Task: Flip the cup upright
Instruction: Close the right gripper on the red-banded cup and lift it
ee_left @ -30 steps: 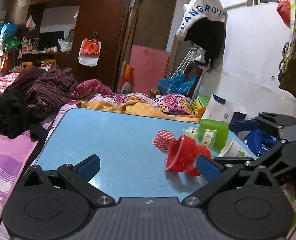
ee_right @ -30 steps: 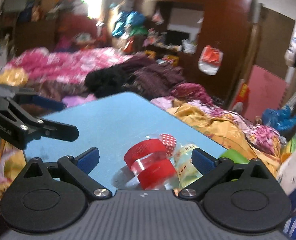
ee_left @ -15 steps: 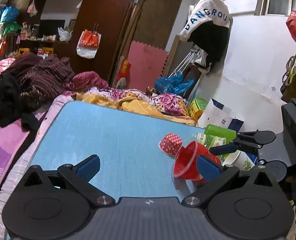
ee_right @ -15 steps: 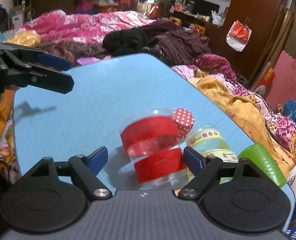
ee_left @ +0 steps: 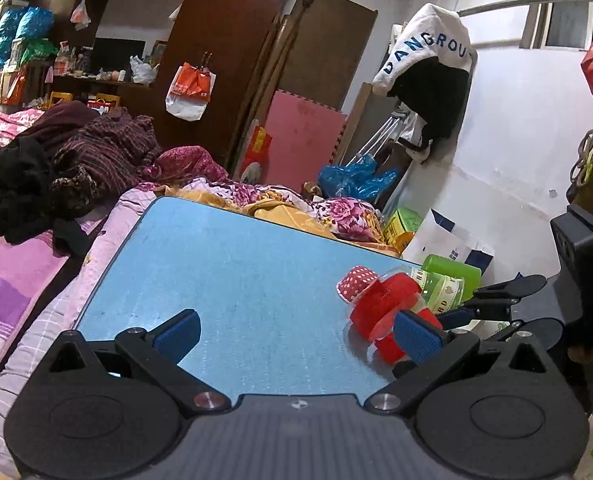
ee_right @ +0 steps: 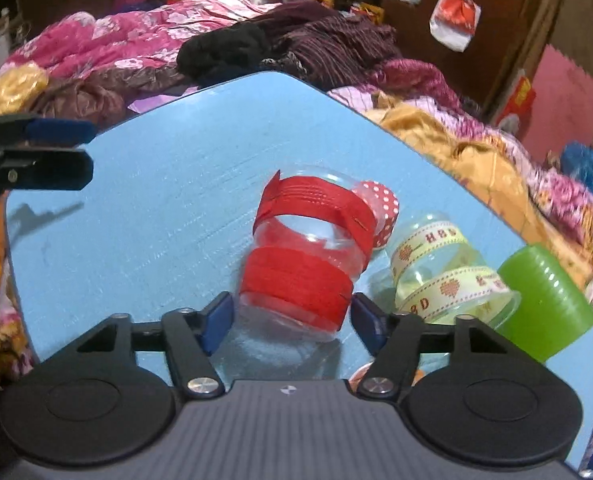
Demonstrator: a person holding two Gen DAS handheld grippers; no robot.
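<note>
A clear plastic cup with two red ribbon bands (ee_right: 308, 256) lies on its side on the blue table (ee_right: 144, 208). It also shows in the left wrist view (ee_left: 384, 308). My right gripper (ee_right: 292, 316) has its blue pads on either side of the cup's near end, close to its walls; I cannot tell if they press it. My left gripper (ee_left: 296, 332) is open and empty over the table's near edge, left of the cup. Its fingers (ee_right: 36, 156) show at the left of the right wrist view.
A red polka-dot paper cup (ee_right: 380, 208), a clear cup with cream heart ribbon (ee_right: 444, 276) and a green cup (ee_right: 544, 304) lie on their sides right of the red cup. Bedding and clothes (ee_left: 76, 160) surround the table. A white wall (ee_left: 516, 140) is at right.
My right gripper has moved forward and narrowed until its pads flank the red-banded cup. The left gripper has drifted slightly and stayed open.
</note>
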